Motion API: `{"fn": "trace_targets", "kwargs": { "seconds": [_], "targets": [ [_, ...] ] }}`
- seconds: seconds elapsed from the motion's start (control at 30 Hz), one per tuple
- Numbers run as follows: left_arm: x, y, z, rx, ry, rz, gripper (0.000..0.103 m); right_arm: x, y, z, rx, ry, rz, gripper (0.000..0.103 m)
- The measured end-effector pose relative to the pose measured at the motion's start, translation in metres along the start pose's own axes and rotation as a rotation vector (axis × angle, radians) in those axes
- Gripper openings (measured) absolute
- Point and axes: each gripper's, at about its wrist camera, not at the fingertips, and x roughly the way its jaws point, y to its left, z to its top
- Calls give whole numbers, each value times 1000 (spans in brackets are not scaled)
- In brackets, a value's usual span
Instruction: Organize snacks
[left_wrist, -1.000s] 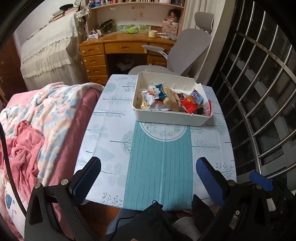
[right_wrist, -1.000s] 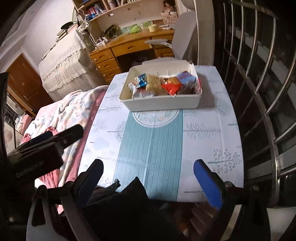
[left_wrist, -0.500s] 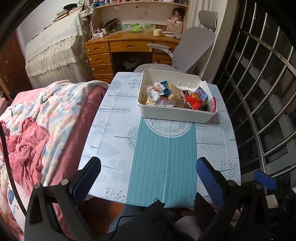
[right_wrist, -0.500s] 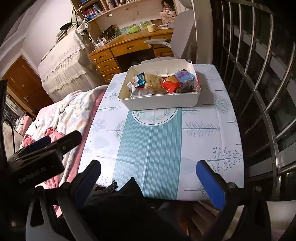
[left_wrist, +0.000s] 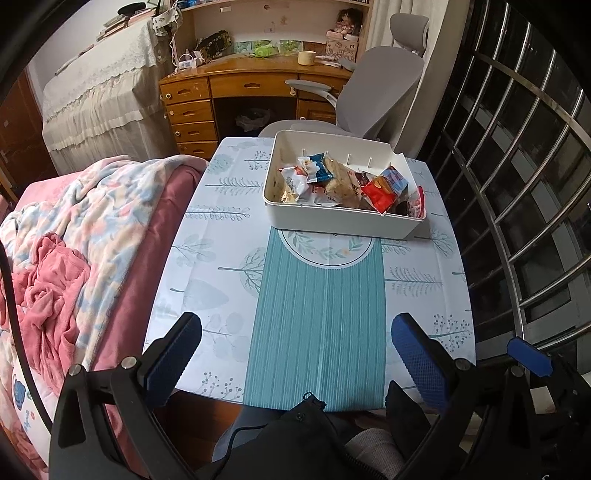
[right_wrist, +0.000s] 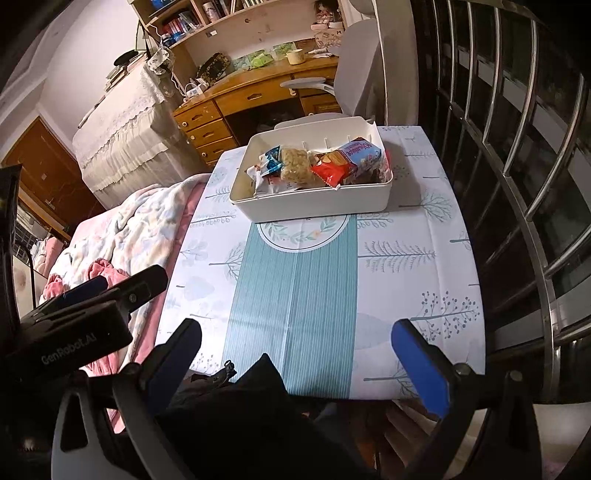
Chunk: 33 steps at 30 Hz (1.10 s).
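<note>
Currently the left gripper (left_wrist: 295, 354) and right gripper (right_wrist: 295, 354) are both spread wide, holding nothing, at the near edge of the table (left_wrist: 410, 291), well apart from the white box (left_wrist: 343, 218). The box sits at the table's far end, holding the snack packets (left_wrist: 343, 181). A grey office chair (left_wrist: 380, 81) stands just behind the box.

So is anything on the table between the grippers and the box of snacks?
Nothing visible: only bare tablecloth lies between the open left gripper, the open right gripper and the white snack box.
</note>
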Motion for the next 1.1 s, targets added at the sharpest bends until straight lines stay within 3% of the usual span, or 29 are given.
{"fn": "trace_targets", "kwargs": {
  "seconds": [1.1],
  "targets": [
    [3, 2, 3, -4, 4, 0, 102, 3, -10, 0, 18, 17, 2, 103]
  ]
}}
